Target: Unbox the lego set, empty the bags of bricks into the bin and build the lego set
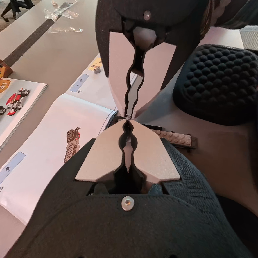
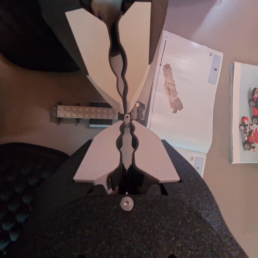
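Observation:
My right gripper (image 2: 126, 124) is shut on a small light grey piece with a round hole (image 2: 127, 117) and holds it just above the build. The build is a long light grey studded plate (image 2: 86, 113) on black pieces, lying on the table. My left gripper (image 1: 127, 122) is shut, and its tips meet the right gripper's tips head-on at the small piece (image 1: 128, 116). In the right wrist view the left gripper (image 2: 125, 110) comes down from the top with its pads together, right at the piece's upper end. The plate also shows in the left wrist view (image 1: 174, 137).
An open instruction booklet (image 1: 78, 118) lies beside the build, with a second booklet with a car picture (image 1: 21, 97) farther off. A black bumpy cushion (image 1: 217, 83) is close on the other side. Empty clear bags (image 1: 61, 14) lie at the table's far end. My left and right fingertips are right by each other. From either gripper's tips it is about 5 centimetres to the long light grey studded plate (image 2: 86, 113). Look for it in the left wrist view (image 1: 164, 135) too.

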Demonstrator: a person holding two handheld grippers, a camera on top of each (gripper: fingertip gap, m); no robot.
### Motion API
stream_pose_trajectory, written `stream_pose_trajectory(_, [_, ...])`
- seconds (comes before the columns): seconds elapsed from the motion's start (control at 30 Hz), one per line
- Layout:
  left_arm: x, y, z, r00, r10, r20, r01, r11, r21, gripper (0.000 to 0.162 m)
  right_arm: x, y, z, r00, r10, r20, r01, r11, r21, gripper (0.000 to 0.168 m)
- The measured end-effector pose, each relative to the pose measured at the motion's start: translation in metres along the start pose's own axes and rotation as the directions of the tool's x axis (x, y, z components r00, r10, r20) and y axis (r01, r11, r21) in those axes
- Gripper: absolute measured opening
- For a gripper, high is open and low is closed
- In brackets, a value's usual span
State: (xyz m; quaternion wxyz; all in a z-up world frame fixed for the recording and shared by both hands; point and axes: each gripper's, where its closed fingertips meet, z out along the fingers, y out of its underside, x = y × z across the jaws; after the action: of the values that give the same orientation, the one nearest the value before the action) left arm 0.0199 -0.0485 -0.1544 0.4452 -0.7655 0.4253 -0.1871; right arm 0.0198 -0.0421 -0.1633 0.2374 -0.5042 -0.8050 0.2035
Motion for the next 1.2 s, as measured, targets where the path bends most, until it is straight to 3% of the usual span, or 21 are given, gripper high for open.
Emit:
stream_pose_trajectory(0.13, [-0.005, 0.008, 0.0, 0.999, 0.009, 0.032, -0.007, 0.998, -0.061, 0.0, 0.001, 0.001, 0.0, 1.0, 0.008, -0.002, -0.008, 1.0, -0.012, 0.007])
stream_pose_trajectory(0.37, [-0.003, -0.004, 0.001, 1.0, 0.016, 0.023, -0.016, 1.0, -0.015, 0.0, 0.001, -0.001, 0.001, 1.0, -0.003, -0.004, 0.003, 1.0, -0.011, 0.007])
stream_pose_trajectory(0.5, [-0.002, 0.003, 0.007, 1.0, 0.017, 0.019, -0.015, 0.998, -0.056, 0.0, 0.001, -0.001, 0.001, 1.0, -0.001, -0.006, 0.001, 1.0, -0.004, 0.007])
stream_pose_trajectory(1.2, [-0.001, 0.007, 0.006, 0.975, -0.213, -0.062, 0.212, 0.977, -0.02, 0.0, 0.0, -0.005, 0.003, 0.998, 0.057, 0.007, -0.057, 0.995, 0.078, 0.007])
